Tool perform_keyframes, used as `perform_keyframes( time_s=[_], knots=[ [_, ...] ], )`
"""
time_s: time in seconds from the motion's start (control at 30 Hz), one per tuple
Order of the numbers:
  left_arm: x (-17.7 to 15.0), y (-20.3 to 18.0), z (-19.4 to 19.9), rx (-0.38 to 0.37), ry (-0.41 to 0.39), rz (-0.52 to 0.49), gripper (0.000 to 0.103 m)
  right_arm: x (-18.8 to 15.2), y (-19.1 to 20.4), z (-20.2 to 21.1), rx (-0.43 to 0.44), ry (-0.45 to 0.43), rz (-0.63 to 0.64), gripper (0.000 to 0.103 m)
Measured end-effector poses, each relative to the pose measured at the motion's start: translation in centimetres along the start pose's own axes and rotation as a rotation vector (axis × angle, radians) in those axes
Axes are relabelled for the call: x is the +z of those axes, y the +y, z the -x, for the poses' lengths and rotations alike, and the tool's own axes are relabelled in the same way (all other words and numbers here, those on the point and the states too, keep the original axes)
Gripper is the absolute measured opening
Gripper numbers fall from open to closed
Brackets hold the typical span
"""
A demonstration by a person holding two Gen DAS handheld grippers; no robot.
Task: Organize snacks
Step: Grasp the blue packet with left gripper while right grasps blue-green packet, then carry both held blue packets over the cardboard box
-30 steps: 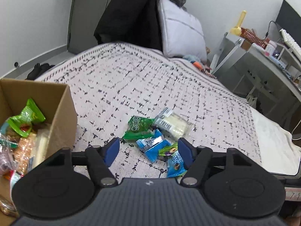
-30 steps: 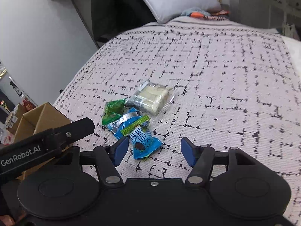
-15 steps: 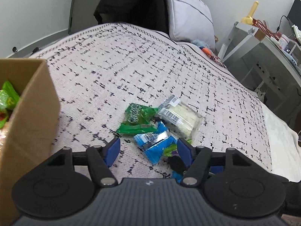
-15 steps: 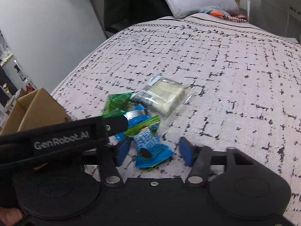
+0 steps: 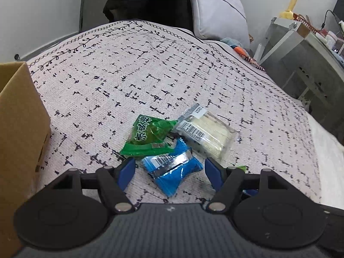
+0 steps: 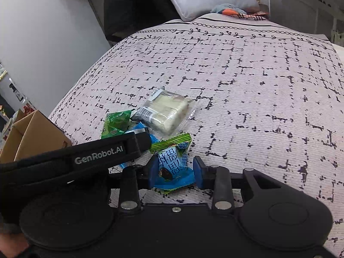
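Several snack packets lie in a cluster on the patterned bed cover. My left gripper (image 5: 169, 171) is open and low over the cover, its blue fingertips either side of a blue packet with a silver barcode strip (image 5: 174, 169). Just beyond are a green packet (image 5: 148, 135) and a clear-wrapped white cake (image 5: 206, 131). My right gripper (image 6: 175, 172) is shut on a blue-and-green packet (image 6: 172, 163) that rests on the cover. The cardboard box (image 5: 19, 129) stands at the left, its inside hidden.
The left gripper's black strap (image 6: 96, 157) crosses the right wrist view and covers part of the blue packet. A grey pillow (image 5: 217, 10) and dark clothing (image 5: 146, 0) are at the bed's head. A grey desk (image 5: 305, 49) stands beyond the bed's right edge.
My left gripper moved away from the box and down to the packets, still open. My right gripper moved forward and its fingers drew in on the blue-and-green packet.
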State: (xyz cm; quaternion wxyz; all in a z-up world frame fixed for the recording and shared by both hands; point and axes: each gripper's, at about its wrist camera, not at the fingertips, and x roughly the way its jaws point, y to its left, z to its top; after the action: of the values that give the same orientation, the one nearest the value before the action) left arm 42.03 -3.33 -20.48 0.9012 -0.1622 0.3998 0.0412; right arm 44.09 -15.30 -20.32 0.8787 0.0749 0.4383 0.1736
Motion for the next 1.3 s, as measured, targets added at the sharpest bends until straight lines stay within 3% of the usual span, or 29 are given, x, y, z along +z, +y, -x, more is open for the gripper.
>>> perform_keyframes(
  time_s=[0.23,0.33,0.43,0.53,0.57,0.83,1.1,1.3],
  knots=[
    [-0.1,-0.3,-0.3,0.015,-0.014,-0.015,0.069,0.0,-0.5,0.3,-0.012,0.001,-0.010,0.034],
    [-0.1,-0.5,-0.8,0.047,-0.036,0.008,0.063,0.0,-0.5,0.3,-0.013,-0.001,-0.009,0.034],
    [0.2,-0.9,-1.1,0.075,-0.055,0.028,0.047,-0.1,-0.3,0.3,-0.018,-0.006,0.007,0.034],
    [0.2,-0.7,-1.1,0.081,-0.054,0.065,0.042,-0.2,0.0,0.3,-0.034,-0.010,0.027,0.034],
    [0.1,-0.7,-0.9,0.079,-0.048,0.072,0.033,-0.3,0.0,0.3,-0.039,-0.011,0.029,0.034],
    [-1.0,-0.4,0.5,0.061,0.026,0.032,0.035,-0.6,0.8,0.6,-0.092,-0.013,0.064,0.034],
    [-1.6,0.7,2.5,0.036,0.080,0.076,0.030,-1.6,1.6,1.7,-0.138,-0.017,0.091,0.032],
    [-1.3,1.3,5.7,0.011,0.056,0.089,0.030,-1.7,1.4,3.8,-0.155,-0.027,0.055,0.031]
  ],
)
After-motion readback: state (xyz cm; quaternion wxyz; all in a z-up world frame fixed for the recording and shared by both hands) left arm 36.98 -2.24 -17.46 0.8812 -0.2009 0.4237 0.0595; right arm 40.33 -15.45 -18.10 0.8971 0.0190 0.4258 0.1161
